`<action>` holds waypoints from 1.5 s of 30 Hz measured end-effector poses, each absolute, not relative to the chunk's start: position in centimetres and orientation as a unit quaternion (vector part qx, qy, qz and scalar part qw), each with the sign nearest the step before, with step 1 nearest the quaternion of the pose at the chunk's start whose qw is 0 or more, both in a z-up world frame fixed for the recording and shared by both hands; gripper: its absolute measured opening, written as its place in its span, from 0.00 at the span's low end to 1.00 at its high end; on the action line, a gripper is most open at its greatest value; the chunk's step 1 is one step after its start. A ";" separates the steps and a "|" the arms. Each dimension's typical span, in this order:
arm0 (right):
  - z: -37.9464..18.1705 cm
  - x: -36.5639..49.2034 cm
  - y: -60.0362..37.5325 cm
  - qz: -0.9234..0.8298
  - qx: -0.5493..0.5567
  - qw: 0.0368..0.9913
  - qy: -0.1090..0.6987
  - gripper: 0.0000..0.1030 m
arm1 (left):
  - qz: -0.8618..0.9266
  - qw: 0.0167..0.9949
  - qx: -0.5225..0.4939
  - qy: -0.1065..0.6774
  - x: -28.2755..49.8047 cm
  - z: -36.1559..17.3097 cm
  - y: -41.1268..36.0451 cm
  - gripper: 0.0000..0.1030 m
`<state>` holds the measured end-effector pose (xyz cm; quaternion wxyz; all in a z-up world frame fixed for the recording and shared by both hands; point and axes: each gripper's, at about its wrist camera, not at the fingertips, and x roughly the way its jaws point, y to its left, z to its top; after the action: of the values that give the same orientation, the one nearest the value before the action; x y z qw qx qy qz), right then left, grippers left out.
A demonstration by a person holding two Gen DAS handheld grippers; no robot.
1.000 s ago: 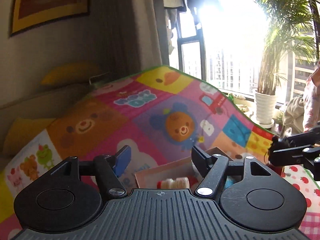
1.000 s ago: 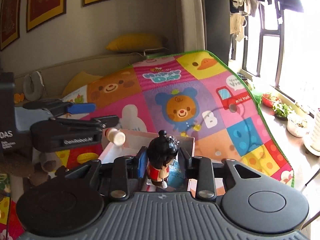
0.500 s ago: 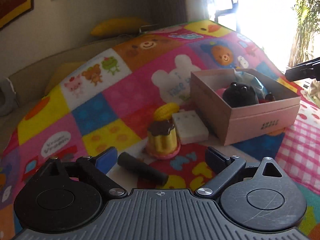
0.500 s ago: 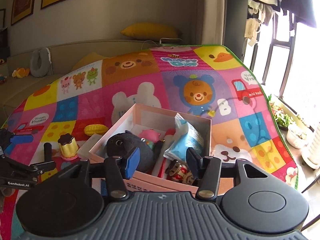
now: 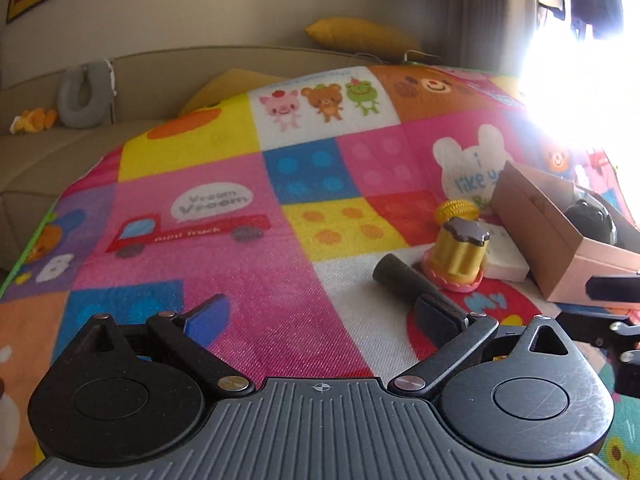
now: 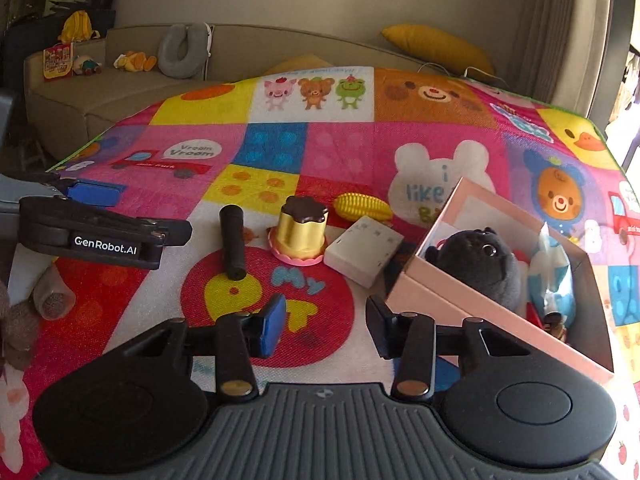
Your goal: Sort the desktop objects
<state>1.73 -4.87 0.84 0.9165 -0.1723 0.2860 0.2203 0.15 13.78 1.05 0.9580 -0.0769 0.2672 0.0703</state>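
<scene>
On the play mat [image 6: 280, 148], w/ cartoon-animal squares, the loose items lie in a row left of a pink box [image 6: 460, 304].

Left gripper [image 5: 320, 318]: jaws spread wide, nothing between them. It hovers low over the mat; black cylinder [image 5: 404, 278] lies just ahead of its right finger, not gripped. In the right wrist view the same gripper [image 6: 100, 216] enters from the left edge, blue pad forward, well left of the cylinder [image 6: 233, 242].

Right gripper [image 6: 326, 326]: jaws apart approx. halfway to wide, empty. It sits above the red circle print on the mat, near the box's front-left corner.

Item positions (right wrist view, left to right):
- Black cylinder: lying flat, long axis pointing away from the camera.
- Pudding toy [image 6: 302, 232]: upright, gold body, dark brown top, pink scalloped base. Just right of cylinder, not touching.
- Yellow corn toy [image 6: 362, 207]: lying flat behind, between pudding toy and box.
- White block [image 6: 362, 250]: flat, between pudding toy and box; contact w/ box cannot be confirmed.
- Pink box: open top. Contents: black plush [image 6: 478, 264] at centre, blue-white packet [image 6: 552, 276] to its right, small figure partly hidden at the near wall.

Beige sofa [image 6: 120, 92] stands behind the mat w/ grey neck pillow [image 6: 182, 50] and yellow cushion [image 6: 436, 48].
</scene>
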 end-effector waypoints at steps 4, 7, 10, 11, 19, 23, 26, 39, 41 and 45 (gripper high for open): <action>0.3 2.4 -3.0 0.251 -0.168 0.907 0.294 0.43 | 0.077 0.957 -0.100 0.263 0.0 1.0 14.4 0.99; -0.2 3.2 -0.6 0.275 -0.173 0.898 0.296 0.43 | 0.092 0.952 -0.136 0.259 -0.2 0.8 15.4 0.99; -1.0 4.2 1.5 0.289 -0.187 0.890 0.297 0.40 | 0.095 0.950 -0.158 0.251 -0.5 0.7 16.1 0.99; -1.4 4.6 2.1 0.289 -0.192 0.888 0.303 0.32 | 0.095 0.950 -0.160 0.250 -0.6 0.7 16.2 0.99; -0.8 3.0 -1.2 0.292 -0.192 0.878 0.326 0.16 | 0.087 0.950 -0.163 0.253 -0.4 0.7 16.2 0.99; -0.5 0.1 -5.7 0.274 -0.194 0.878 0.342 0.16 | 0.082 0.951 -0.149 0.257 -0.3 0.8 15.7 0.99; -0.6 -1.7 -9.4 0.243 -0.194 0.883 0.351 0.16 | 0.083 0.954 -0.124 0.261 -0.1 0.9 14.8 0.99; -1.6 -2.5 -16.3 0.055 -0.216 0.934 0.280 0.47 | 0.022 0.958 -0.026 0.286 0.3 1.2 8.7 1.00; -1.3 -2.3 -17.7 0.080 -0.139 0.938 0.309 0.58 | 0.006 0.958 -0.004 0.288 0.5 1.2 7.6 1.00; -1.7 -2.5 -19.6 0.099 -0.030 0.939 0.328 0.71 | -0.004 0.962 0.050 0.270 2.1 1.3 5.4 1.00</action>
<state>-2.50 -19.60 -1.71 0.9391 -0.0297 0.3276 0.0994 2.06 5.41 1.31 0.9615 0.0498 0.2702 -0.0037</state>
